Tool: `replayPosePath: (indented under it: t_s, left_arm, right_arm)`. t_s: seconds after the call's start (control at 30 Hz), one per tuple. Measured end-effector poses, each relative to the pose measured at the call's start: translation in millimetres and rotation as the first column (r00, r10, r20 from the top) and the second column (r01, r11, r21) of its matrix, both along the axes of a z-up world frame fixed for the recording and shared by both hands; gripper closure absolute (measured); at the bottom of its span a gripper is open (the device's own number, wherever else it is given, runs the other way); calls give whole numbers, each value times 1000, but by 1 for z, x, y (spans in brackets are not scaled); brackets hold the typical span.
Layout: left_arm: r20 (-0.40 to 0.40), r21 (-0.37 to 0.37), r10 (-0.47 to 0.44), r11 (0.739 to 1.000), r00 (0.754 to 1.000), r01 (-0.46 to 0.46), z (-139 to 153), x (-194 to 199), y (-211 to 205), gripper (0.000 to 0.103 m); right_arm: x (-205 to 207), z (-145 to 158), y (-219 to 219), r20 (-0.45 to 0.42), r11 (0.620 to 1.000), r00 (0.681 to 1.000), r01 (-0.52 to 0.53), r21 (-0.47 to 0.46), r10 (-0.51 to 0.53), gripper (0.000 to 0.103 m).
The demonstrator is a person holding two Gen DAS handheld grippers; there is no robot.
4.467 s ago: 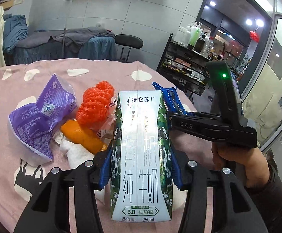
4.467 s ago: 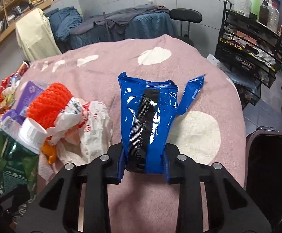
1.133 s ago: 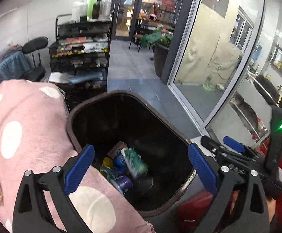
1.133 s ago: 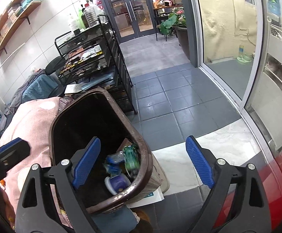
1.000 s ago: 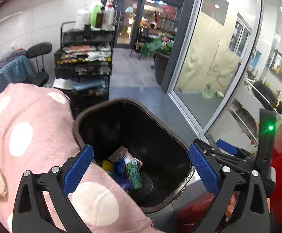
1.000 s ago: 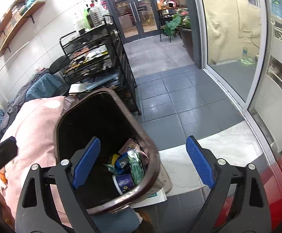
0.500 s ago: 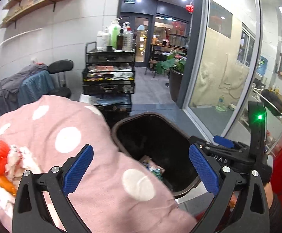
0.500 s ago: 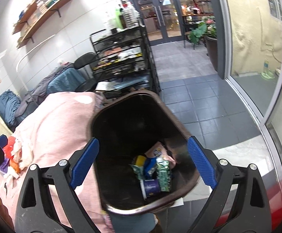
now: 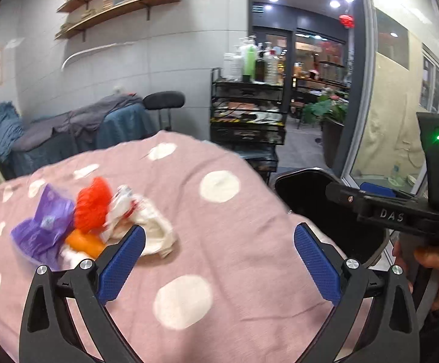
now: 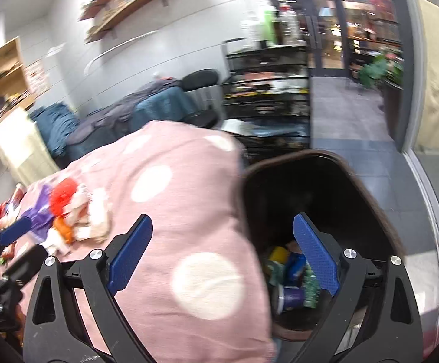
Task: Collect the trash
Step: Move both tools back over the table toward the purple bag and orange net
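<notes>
A trash pile lies on the pink dotted tablecloth (image 9: 189, 211): a purple wrapper (image 9: 42, 227), an orange-red net (image 9: 92, 204), an orange peel (image 9: 84, 243) and white crumpled paper (image 9: 155, 236). The pile also shows in the right wrist view (image 10: 68, 211). My left gripper (image 9: 217, 255) is open and empty above the cloth, right of the pile. My right gripper (image 10: 222, 249) is open and empty over the table edge. The dark bin (image 10: 370, 199) beside the table holds a milk carton (image 10: 310, 287) and other trash.
A black shelf cart (image 9: 249, 118) with bottles stands behind the table. A chair (image 9: 163, 101) and draped cloths stand by the wall. Glass doors (image 9: 401, 90) are on the right. The right gripper body (image 9: 401, 214) crosses the left wrist view.
Both grippers have swung left from over the bin back toward the table. The trash pile has come into view. Earlier held carton and blue wrapper now lie in the bin.
</notes>
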State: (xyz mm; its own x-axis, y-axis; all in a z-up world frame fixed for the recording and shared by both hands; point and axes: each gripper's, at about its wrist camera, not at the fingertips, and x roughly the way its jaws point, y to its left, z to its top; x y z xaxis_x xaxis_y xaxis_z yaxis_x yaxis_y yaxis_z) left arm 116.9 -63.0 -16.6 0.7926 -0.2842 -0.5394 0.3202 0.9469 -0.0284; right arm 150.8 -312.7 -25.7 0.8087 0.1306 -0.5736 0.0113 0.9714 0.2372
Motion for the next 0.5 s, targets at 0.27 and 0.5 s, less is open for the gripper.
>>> replayPosePath:
  t_s: [0.27, 0.5]
  left_arm:
    - [-47, -83, 182, 979, 982, -185, -16, -7, 74, 5]
    - [-76, -84, 363, 926, 929, -369, -18, 6, 154, 12]
  right_arm:
    - [11, 6, 69, 13, 981, 982, -189, -35, 190, 10]
    - [26, 7, 126, -10, 943, 944, -329, -39, 329, 10]
